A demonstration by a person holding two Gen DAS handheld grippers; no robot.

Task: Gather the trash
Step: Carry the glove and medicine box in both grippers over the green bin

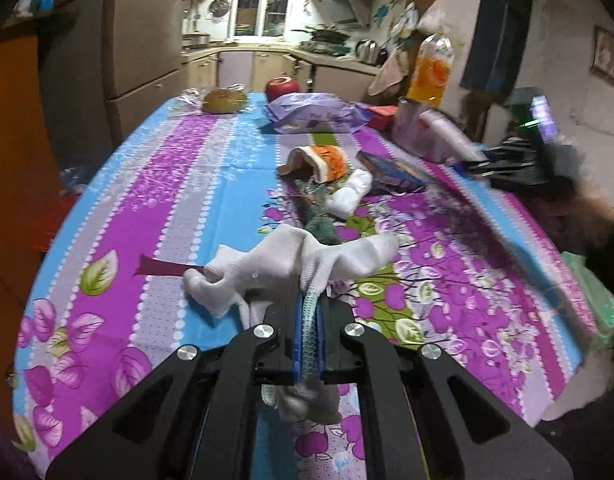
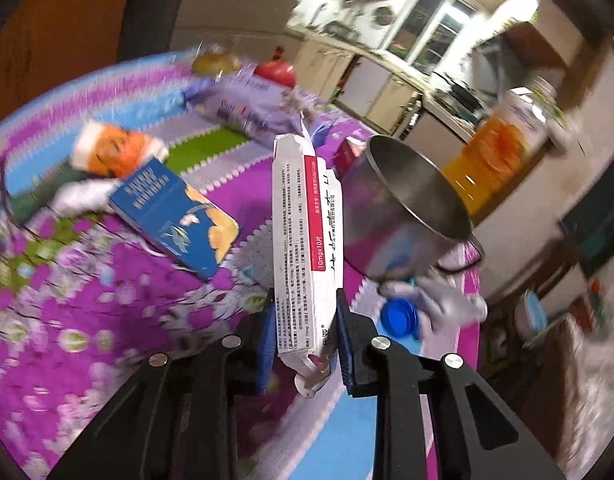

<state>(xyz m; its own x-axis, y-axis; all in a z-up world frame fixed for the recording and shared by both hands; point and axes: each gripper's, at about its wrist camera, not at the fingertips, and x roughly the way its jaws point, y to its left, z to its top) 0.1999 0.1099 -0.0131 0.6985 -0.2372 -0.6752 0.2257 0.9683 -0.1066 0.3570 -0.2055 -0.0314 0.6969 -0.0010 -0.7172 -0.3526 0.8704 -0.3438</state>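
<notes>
Left claw [image 1: 309,316] clamped on limp white glove [image 1: 291,268], light & floppy, draping near the steel cup [image 2: 407,216]; grip bunched cuff. Right claw [image 2: 305,332] pinches thin white medicine box [image 2: 303,236] beside cup: light, crushable, hold flat faces w/ gentle squeeze

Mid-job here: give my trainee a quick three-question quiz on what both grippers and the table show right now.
1. True or false: the left gripper is shut on a white glove.
2. Multiple choice: what sits between the fingers of the right gripper? A) a blue box B) a white medicine box with a red stripe C) a steel cup
3. Short answer: what colour is the drink in the bottle behind the steel cup?

Key
1. True; the glove's cuff is pinched between the closed fingers.
2. B; the white medicine box stands on end there, while the blue box lies on the tablecloth.
3. Orange.
</notes>
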